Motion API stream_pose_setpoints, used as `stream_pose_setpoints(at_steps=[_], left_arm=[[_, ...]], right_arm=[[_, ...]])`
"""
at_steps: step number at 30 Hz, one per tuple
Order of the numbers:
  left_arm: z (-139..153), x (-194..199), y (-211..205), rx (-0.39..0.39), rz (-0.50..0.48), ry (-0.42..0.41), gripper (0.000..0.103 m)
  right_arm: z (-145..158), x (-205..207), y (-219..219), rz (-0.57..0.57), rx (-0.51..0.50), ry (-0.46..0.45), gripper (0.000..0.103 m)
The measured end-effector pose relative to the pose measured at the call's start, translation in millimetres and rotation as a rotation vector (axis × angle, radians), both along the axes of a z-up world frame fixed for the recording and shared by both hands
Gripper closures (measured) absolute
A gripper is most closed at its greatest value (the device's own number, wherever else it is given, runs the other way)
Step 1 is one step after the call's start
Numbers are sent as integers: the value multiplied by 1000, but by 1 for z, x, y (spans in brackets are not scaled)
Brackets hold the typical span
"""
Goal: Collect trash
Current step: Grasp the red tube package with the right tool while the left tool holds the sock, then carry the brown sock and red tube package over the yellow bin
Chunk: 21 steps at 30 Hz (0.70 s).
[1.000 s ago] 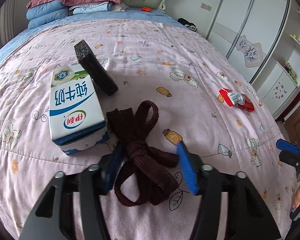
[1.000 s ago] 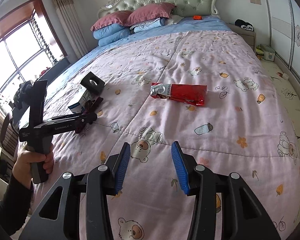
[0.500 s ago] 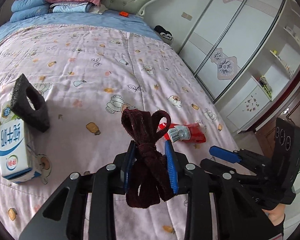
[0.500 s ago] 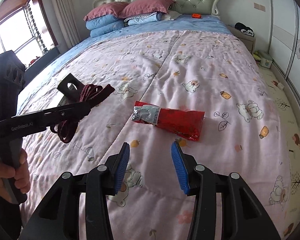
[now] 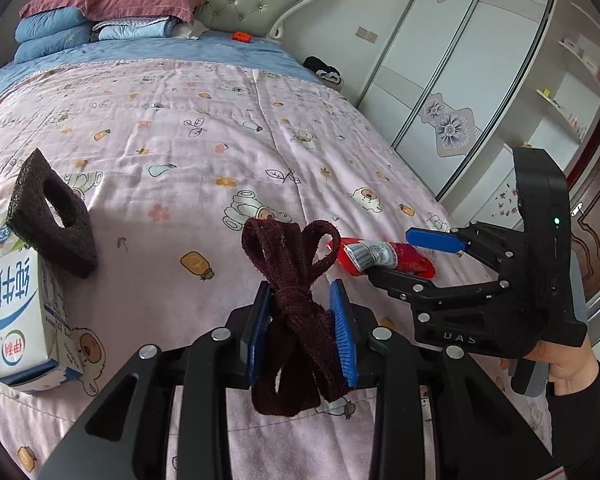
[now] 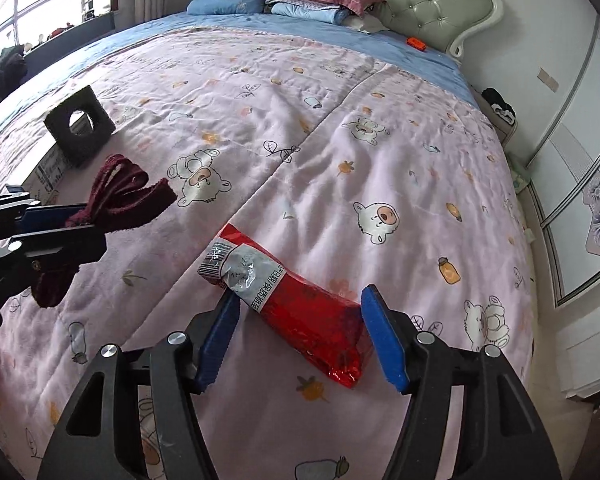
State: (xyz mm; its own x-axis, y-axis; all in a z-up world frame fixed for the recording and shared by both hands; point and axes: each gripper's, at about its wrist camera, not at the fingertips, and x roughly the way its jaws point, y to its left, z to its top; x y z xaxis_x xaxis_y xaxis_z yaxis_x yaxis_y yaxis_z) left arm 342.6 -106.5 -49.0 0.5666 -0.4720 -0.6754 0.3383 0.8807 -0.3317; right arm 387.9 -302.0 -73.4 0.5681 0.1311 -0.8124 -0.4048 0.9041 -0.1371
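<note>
Currently the left tongs [image 5: 302, 320] are pinching a knotted dark-red strap [image 5: 296, 312], lifted clear of the pink quilt [image 5: 204, 148], loops sticking forward and tails hanging below the blue pads. Right tongs [image 6: 300, 336] are spread wide, one pad on each side of the red wrapper [image 6: 296, 304], which lies flat on the quilt (pads near it, contact hard to tell). Only the left view shows the milk carton [image 5: 18, 320] face-on, lying on its side with the black foam block [image 5: 54, 220] leaning on its top end; the right view shows just a sliver of carton behind the block. Left view also catches the right hand [image 5: 560, 364] on the tool handle, partly cut off at the frame edge. Wrapper there is mostly hidden behind the strap and the right tongs. Wrapper print is too small to read.
</note>
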Motion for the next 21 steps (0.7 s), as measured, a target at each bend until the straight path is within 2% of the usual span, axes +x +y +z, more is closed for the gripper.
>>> stream_pose_setpoints(at_steps=[2,5,10,16,21], left_arm=[[-4,0,0,25,3,-3,72],[-5,1,1,10,-5,2,72],[-7,-3,-2,-14,-28,11,71],[-5,-11,-2,-34,-41,1,71],[1,-23,-4,-47,-56,2,71]], right_arm=[[-3,6,5,-1,-13,2,43],[-4,10,8,-6,-11,5,56],[3,3,7,-43,-12,-22,70],[27,-38,-3,-57,91,-102,73],[47,-81,-21,-86,249,-142,73]])
